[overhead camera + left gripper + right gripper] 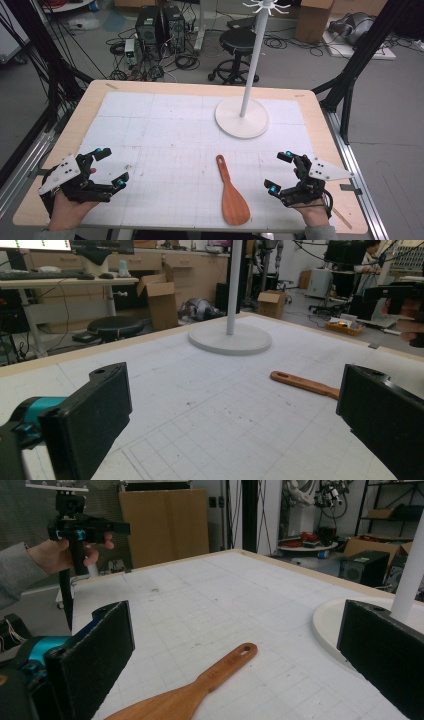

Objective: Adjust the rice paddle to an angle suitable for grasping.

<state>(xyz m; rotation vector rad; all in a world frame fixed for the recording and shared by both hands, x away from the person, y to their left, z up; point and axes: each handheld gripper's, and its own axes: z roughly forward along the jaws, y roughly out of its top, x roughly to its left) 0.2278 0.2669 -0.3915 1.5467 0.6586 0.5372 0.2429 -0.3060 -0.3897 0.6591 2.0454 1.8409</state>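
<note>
**Holding both tongs wide over the table, spatula between them**

Holding my left gripper (pixel 109 167) above the near left part of the table (pixel 200 90), I have its jaws spread wide with nothing between them; the left gripper view looks out between the two black jaws across the white gridded mat (pixel 165 130). My right gripper (pixel 280 172) hangs over the near right part, its jaws just as wide apart and bare.

Between my two grippers lies the wooden spatula (pixel 231 192), flat on the mat near my edge of the table, its handle pointing away from me and its broad blade toward me. It sits closer to my right gripper, touching neither. In the right gripper view the spatula (pixel 200 682) lies low between the jaws.

Farther back stands a white stand (pixel 242 117) with a round base and an upright pole, well apart from the spatula.
</note>
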